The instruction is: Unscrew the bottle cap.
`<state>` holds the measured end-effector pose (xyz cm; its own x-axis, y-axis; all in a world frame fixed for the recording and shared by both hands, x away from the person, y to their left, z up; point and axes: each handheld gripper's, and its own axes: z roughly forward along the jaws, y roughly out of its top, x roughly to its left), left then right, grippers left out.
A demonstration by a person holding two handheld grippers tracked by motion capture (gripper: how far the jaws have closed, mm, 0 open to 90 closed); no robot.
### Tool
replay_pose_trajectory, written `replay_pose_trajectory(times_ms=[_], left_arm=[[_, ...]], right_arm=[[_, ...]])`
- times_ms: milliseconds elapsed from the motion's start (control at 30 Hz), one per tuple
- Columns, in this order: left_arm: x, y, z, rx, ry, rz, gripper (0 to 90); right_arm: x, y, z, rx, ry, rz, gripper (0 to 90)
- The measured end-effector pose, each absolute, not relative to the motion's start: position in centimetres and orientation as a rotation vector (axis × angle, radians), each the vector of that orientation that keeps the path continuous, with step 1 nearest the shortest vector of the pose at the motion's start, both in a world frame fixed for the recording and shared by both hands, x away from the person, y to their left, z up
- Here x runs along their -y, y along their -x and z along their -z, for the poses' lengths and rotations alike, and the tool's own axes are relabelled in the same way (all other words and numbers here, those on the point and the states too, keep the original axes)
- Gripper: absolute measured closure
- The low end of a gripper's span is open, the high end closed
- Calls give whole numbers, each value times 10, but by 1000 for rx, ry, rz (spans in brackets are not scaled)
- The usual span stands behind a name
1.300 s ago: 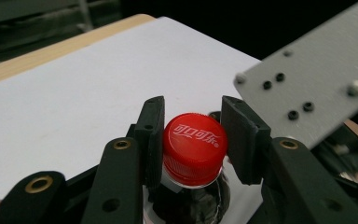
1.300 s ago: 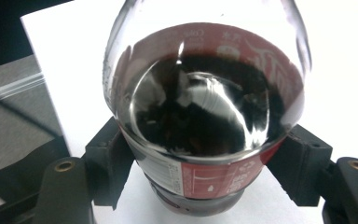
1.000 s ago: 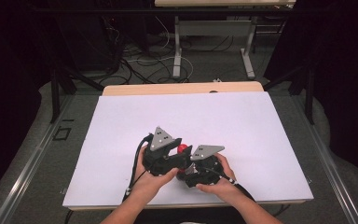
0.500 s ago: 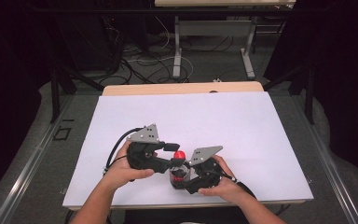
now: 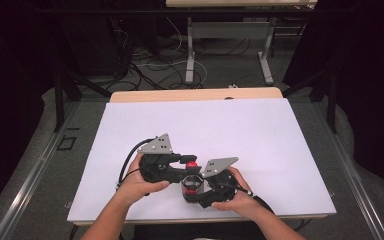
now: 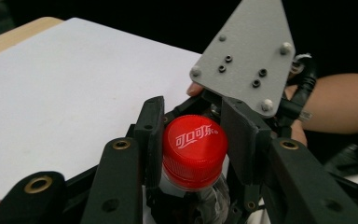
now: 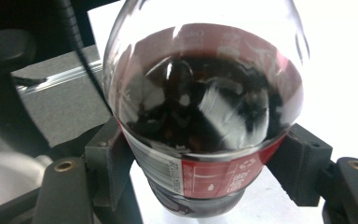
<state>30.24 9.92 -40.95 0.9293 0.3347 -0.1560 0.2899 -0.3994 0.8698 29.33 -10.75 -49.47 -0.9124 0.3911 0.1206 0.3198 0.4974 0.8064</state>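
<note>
A small cola bottle (image 5: 192, 187) with dark liquid, a red label and a red cap (image 5: 192, 163) stands near the front edge of the white tabletop (image 5: 240, 130). My right gripper (image 5: 200, 192) is shut on the bottle's body; in the right gripper view its pads (image 7: 107, 161) press both sides of the bottle (image 7: 205, 107) at the label. My left gripper (image 5: 187, 166) comes in from the left, and its jaws have just been closing on the cap. In the left gripper view they squeeze the red cap (image 6: 195, 149) from both sides, with the right gripper's grey plate (image 6: 244, 60) behind.
The white sheet stretches far and to both sides of the hands. A wooden table edge (image 5: 195, 94) runs along the back. Beyond it are the metal legs of another table (image 5: 190, 50) and loose cables (image 5: 155, 60) on the floor.
My left gripper has swung out to the left of the bottle and turned level toward the cap. Its jaws now sit tight on the cap. The right gripper and the bottle have stayed put.
</note>
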Motion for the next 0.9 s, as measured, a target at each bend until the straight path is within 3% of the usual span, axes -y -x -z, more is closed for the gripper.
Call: replay_pose_trajectory(times_ms=[267,467,667,900], left_arm=[[-78,-286,406,-765,-1972,-270,616],[-60,-279,406,-892,-1947,-380,617],[-63,-284,402,-863,-1969,-333,598],[-85,-290,392,-727,-1988,-189,450]], right_arm=[[109,-295,495,-2546,-735,-1331,292],[108,-295,497,-2475,-807,-1273,292],[111,-297,497,-2496,-813,-1311,291],[115,-301,495,-2542,-791,-1367,291]])
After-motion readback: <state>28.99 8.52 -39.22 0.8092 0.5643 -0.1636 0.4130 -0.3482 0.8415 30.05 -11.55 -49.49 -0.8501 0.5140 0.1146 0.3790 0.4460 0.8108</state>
